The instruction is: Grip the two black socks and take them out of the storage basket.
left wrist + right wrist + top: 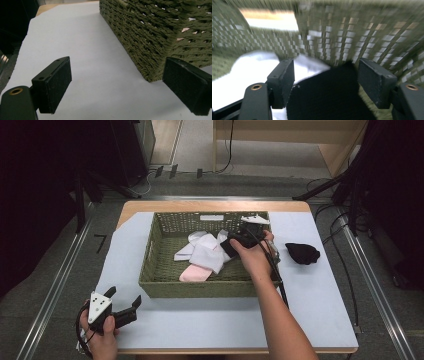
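A green woven basket [200, 289] stands mid-table and holds white socks [205, 251] and a pink sock [195, 273]. My right gripper [231, 246] reaches into the basket from its right side. In the right gripper view a black sock [324, 97] lies between the jaws of the right gripper [325, 80]. The jaws stand apart and the right pad [374, 82] is clear of the cloth. A white sock [244, 77] lies behind it. My left gripper [125, 295] rests open at the table's front left. Nothing is between the jaws of the left gripper [117, 85], which face the basket's corner [155, 37].
Another black sock [302, 253] lies bunched on the white sheet [310, 305] to the right of the basket. The sheet covers the wooden table. Cables and dark stands surround the table on the floor.
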